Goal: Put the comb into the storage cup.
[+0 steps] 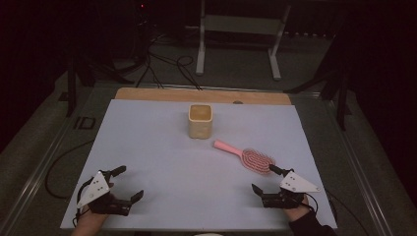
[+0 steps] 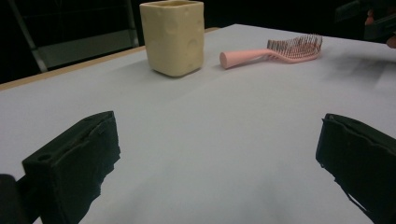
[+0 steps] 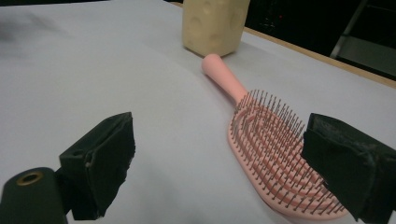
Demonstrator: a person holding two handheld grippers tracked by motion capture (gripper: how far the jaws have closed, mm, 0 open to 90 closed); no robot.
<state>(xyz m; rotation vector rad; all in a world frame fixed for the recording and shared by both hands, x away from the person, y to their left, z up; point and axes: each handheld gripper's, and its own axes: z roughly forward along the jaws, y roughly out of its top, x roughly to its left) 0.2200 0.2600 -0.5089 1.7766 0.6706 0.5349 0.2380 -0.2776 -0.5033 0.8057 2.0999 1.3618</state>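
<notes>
Desk (image 1: 162, 162), white sheet over it, a wooden strip showing along the far edge. Surroundings dark; stand legs and cables beyond the desk hard to make out.

Brush (image 1: 248, 156), pink, lies flat right of centre in the high view, bristles up, handle toward upper left, head toward lower right. Cup (image 1: 200, 120), cream, upright, upper centre, just beyond the handle tip and apart from it. Cup interior not readable from above.

Right hand-held gripper (image 1: 263, 179), lower right of the high view: jaws wide, nothing between them. Its upper jaw tip sits just beside the brush head; contact cannot be told from above. In the right gripper view the brush (image 3: 275, 149) runs from centre to lower right, its head end partly hidden behind the right jaw and cut by the lower edge; the cup (image 3: 214, 25) is cropped at the top.

Left hand-held gripper (image 1: 129, 183), lower left of the high view: jaws wide, empty, well apart from brush and cup. Left gripper view: cup (image 2: 173, 37) top centre, brush (image 2: 275, 52) upper right. Hands cut off at the bottom edge.
</notes>
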